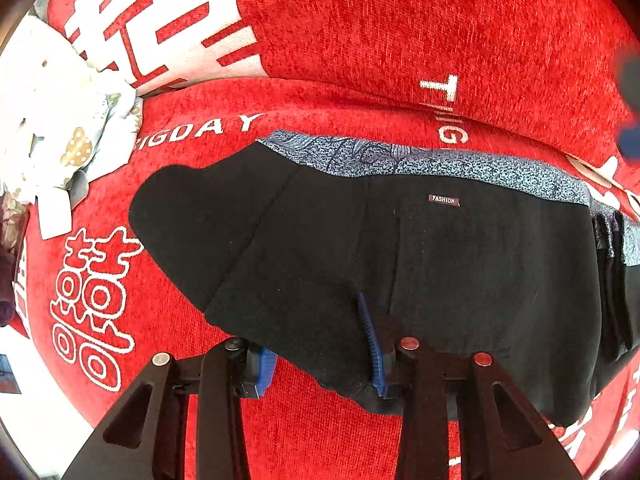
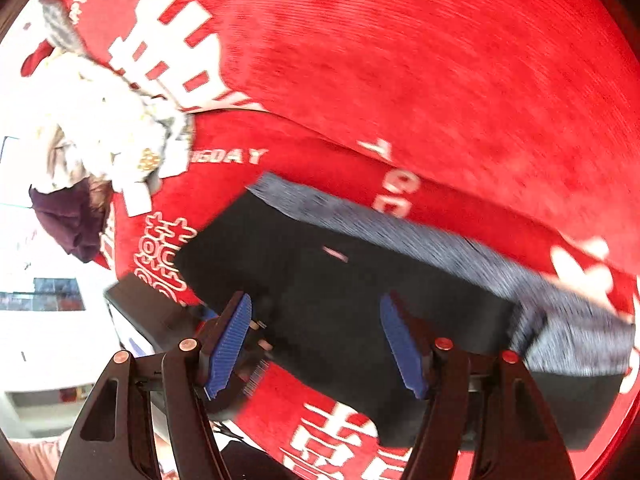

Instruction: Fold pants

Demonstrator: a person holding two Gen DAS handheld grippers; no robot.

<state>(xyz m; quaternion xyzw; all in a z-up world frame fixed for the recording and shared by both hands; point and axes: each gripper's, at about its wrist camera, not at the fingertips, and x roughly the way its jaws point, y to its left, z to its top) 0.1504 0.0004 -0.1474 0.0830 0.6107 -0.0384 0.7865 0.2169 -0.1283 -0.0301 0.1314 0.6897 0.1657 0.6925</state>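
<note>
Black pants (image 1: 400, 264) with a blue-grey patterned waistband (image 1: 460, 168) and a small "FASHION" label lie folded on the red cover. My left gripper (image 1: 320, 356) is open at their near edge; its right blue pad (image 1: 372, 344) rests on the cloth, the left pad (image 1: 266, 372) is just off the cloth over the red cover. In the right wrist view the pants (image 2: 340, 292) lie below my right gripper (image 2: 320, 344), which is open and empty above them. That view is blurred by motion.
The red cover (image 1: 400, 40) with white lettering drapes a sofa seat and backrest. A pale floral cloth heap (image 1: 52, 128) lies at the left, with a dark purple garment (image 2: 72, 220) near it. My left gripper's black body (image 2: 148, 316) shows at lower left of the right wrist view.
</note>
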